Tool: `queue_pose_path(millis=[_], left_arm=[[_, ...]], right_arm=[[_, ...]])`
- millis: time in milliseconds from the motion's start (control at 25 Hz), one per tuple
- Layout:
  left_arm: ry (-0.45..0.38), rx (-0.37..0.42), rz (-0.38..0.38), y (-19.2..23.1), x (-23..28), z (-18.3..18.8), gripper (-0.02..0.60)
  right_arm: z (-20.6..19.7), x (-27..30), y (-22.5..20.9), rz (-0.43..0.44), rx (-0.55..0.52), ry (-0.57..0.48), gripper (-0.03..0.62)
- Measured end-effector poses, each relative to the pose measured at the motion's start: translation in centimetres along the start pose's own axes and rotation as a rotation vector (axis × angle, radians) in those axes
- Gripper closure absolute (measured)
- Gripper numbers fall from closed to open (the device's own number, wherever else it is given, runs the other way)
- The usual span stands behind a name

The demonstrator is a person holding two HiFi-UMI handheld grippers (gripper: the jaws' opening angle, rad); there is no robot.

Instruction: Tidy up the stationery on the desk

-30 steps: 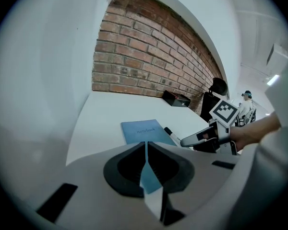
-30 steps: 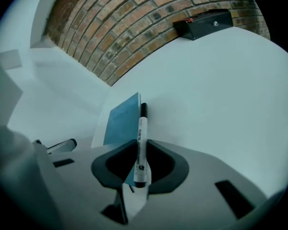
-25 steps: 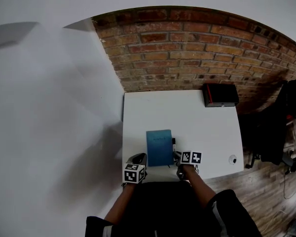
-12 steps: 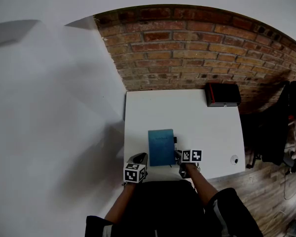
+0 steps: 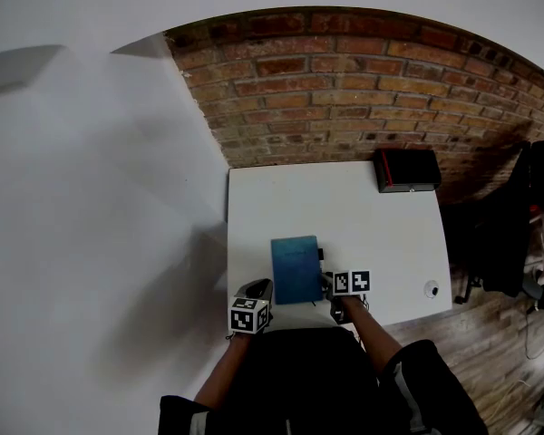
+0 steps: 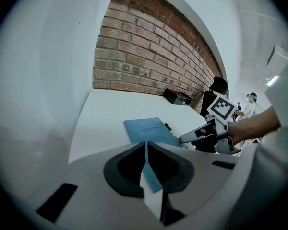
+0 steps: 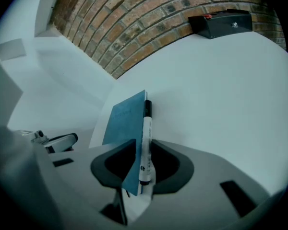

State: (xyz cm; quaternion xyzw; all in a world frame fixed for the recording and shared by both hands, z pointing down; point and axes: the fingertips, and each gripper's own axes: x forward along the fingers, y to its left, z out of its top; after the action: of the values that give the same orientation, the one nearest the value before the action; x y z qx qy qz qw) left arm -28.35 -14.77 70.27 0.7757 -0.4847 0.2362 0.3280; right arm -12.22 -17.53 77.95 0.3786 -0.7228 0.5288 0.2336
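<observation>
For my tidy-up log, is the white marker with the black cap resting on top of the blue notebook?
No, the white marker sits alongside the blue notebook's right edge, off its cover.

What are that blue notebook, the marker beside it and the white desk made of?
The notebook: matte blue cover, likely card or faux leather, since it shows no glare. The marker: smooth plastic by its look, a white printed barrel with a black cap. The desk: plain white top, even and seamless, probably laminate, though that is not certain.
</observation>
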Motion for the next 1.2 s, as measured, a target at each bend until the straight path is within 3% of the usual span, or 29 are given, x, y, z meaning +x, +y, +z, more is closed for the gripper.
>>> queue_pose_path(millis=[1200], left_arm=[[0.023, -0.016, -0.011, 0.38, 0.84, -0.16, 0.555]], right_arm=[[0.38, 0.21, -0.32, -0.004, 0.020, -0.001, 0.502]])
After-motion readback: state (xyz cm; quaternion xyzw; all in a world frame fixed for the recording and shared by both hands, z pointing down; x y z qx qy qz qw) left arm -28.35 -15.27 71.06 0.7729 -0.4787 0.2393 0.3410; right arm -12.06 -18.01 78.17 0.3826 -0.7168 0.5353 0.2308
